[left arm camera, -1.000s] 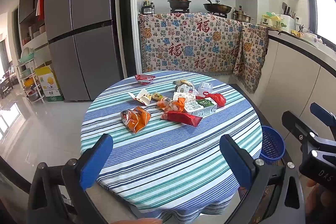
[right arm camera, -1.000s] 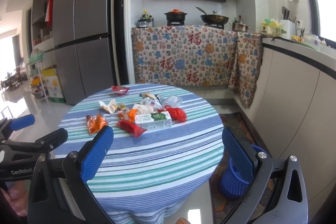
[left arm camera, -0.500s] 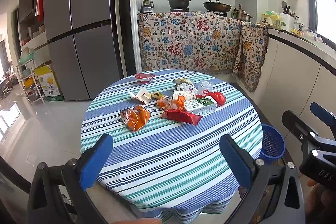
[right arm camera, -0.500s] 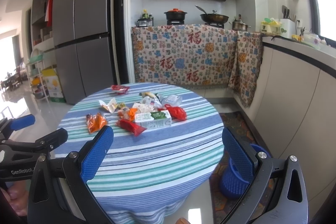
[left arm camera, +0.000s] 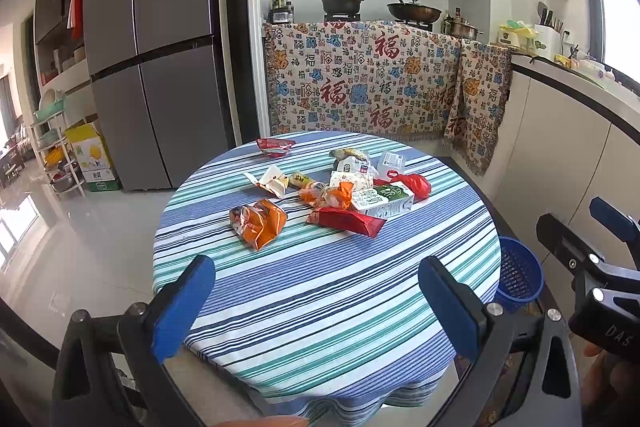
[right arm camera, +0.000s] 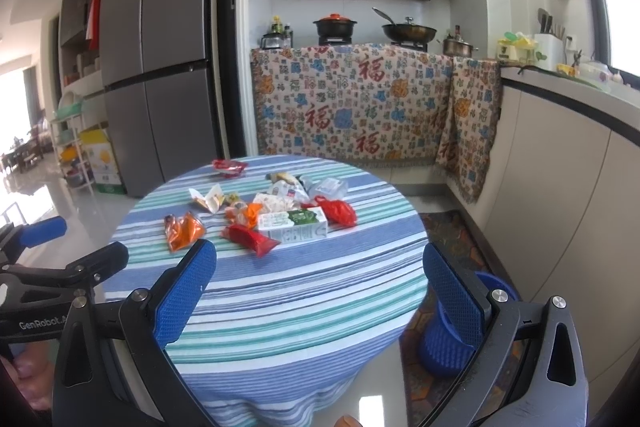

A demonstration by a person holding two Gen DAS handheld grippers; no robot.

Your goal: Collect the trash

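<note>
Round table (left arm camera: 328, 299) with a striped cloth, seen from my two wrist cameras before any pickup. My left gripper (left arm camera: 316, 301) hangs over the near edge of the table with its blue pads spread wide and nothing between them; my right gripper (right arm camera: 320, 287) is likewise wide open and empty, just beside the left one. All the trash lies in a loose cluster on the far half of the table, well apart from both grippers: an orange snack wrapper (left arm camera: 258, 221) nearest me on the left, a red packet (left arm camera: 346, 221) touching a green-and-white carton (left arm camera: 382, 201), a red plastic bag (left arm camera: 416, 183) behind the carton, a crumpled orange wrapper (left arm camera: 328, 195), a white torn wrapper (left arm camera: 272, 181), a clear plastic container (left arm camera: 392, 161), and a lone red wrapper (left arm camera: 274, 146) at the far rim. A blue mesh basket (left arm camera: 518, 273) stands on the floor to the right of the table, just below its edge; I cannot see into it well enough to say whether it holds anything. As I judge it, the task has barely begun: every visible item remains on the table, and each has yet to be gripped and carried to the basket.
</note>
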